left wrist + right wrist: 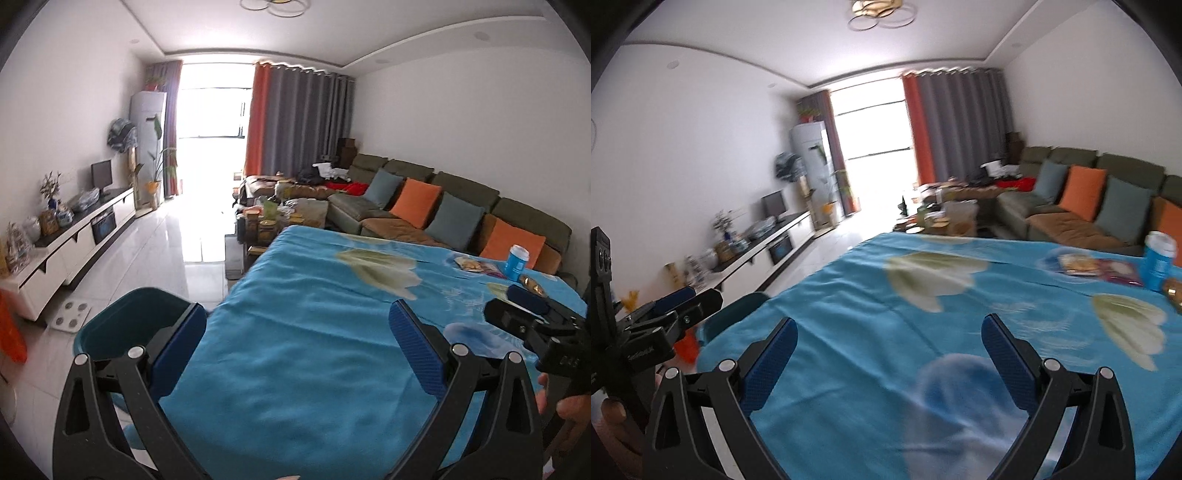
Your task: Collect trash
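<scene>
A table under a blue flowered cloth (314, 350) fills both views. Trash lies at its far right: a blue cup (516, 261) (1158, 260), a snack wrapper (471, 264) (1076, 265), a purple packet (1120, 272) and a gold wrapper (532, 284) (1174, 291). A dark teal bin (125, 317) (738, 314) stands beside the table's left edge. My left gripper (298, 321) hovers open over the near cloth, holding nothing. My right gripper (889, 332) is wide open and empty too, short of the trash.
Each gripper shows in the other's view: the right one (509, 306), the left one (698, 301). A sofa (424, 206) with orange and grey cushions runs behind the table. A white TV cabinet (74, 240) lines the left wall. A cluttered coffee table (269, 218) stands beyond.
</scene>
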